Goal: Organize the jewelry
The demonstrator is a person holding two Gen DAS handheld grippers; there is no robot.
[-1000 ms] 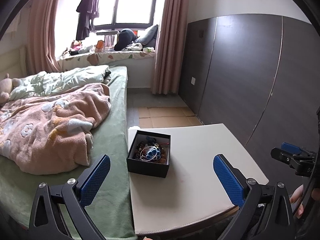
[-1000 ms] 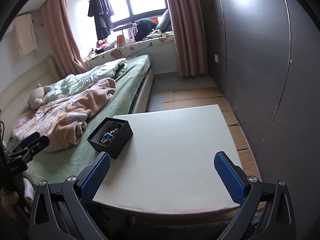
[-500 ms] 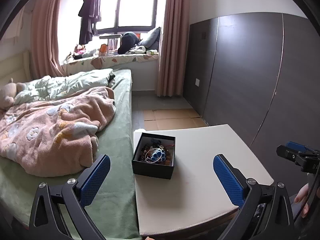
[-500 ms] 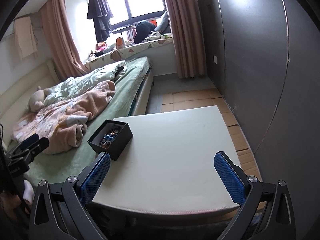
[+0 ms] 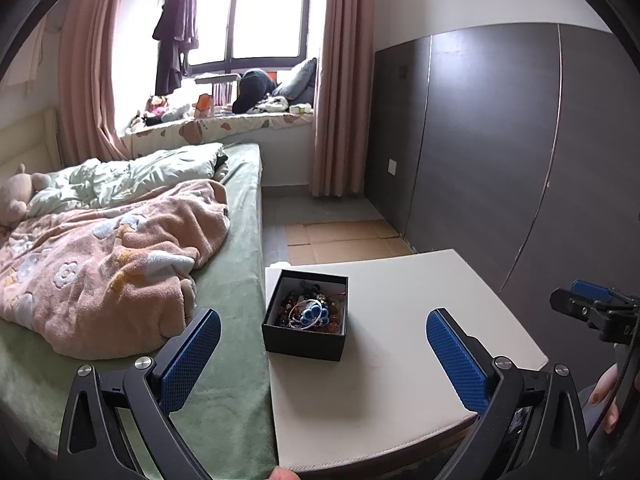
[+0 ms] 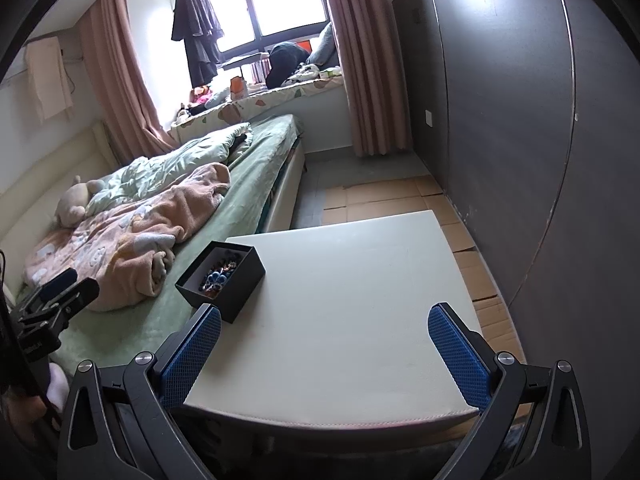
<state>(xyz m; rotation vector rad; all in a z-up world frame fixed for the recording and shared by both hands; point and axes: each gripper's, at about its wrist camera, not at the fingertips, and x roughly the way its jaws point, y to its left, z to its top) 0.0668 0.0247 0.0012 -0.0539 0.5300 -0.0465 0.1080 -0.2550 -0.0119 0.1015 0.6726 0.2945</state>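
— Where is the jewelry box sitting?

— The black jewelry box (image 5: pixel 305 318) is on the white tabletop (image 5: pixel 400 360), at the far left corner next to the bed (image 5: pixel 240 240). It has no lid on, and the open side faces up.

— Which way does it run?

— It looks close to square, so I can't pick a long axis. In my left view its sides lie roughly along the tabletop's edges; in my right view one corner points toward me.

— What's inside?

— A tangle of beaded pieces, with a silver bangle (image 5: pixel 308 314) lying flat on top around something blue.

— Any writing or brand on it?

— None I can read on the box.

— And your tongs?

— My left tongs (image 5: pixel 323 346) are spread wide apart, holding nothing, with the box framed between the blue pads (image 5: pixel 192 356) but well ahead of them. My right tongs (image 6: pixel 324 350) are also wide apart and empty, low over the near edge of the tabletop, the box ahead to the left.
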